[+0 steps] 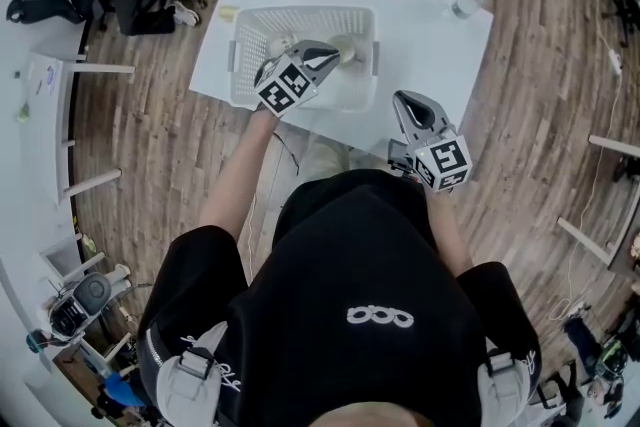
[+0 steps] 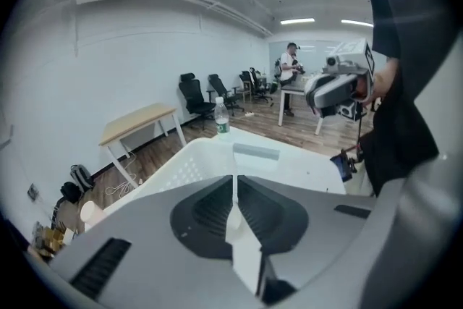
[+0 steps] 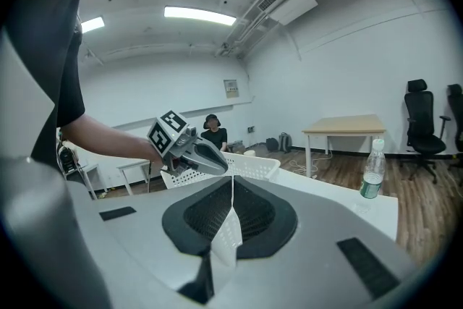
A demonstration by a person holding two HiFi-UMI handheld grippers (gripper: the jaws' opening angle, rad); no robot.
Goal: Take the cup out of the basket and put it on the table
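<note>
Left gripper point(image 2: 234, 181), right gripper point(image 3: 232, 184): fingers point(image 2: 206, 213) together.

The basket point(image 1: 300, 12) is white plastic, its walls pierced with small holes. The table point(image 1: 430, 35) has a smooth, matt white top, and the floor point(image 1: 540, 125) is wood-grain planking. The bottle point(image 1: 467, 3) is clear plastic. The left gripper point(image 1: 333, 52) and right gripper point(image 1: 404, 99) have matt grey plastic shells

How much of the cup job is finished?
Nothing is finished yet: the cup sits in the basket. The left gripper hovers over the basket, jaws together, holding nothing. The right gripper hangs shut by the table edge. Grabbing, lifting and setting down remain.
</note>
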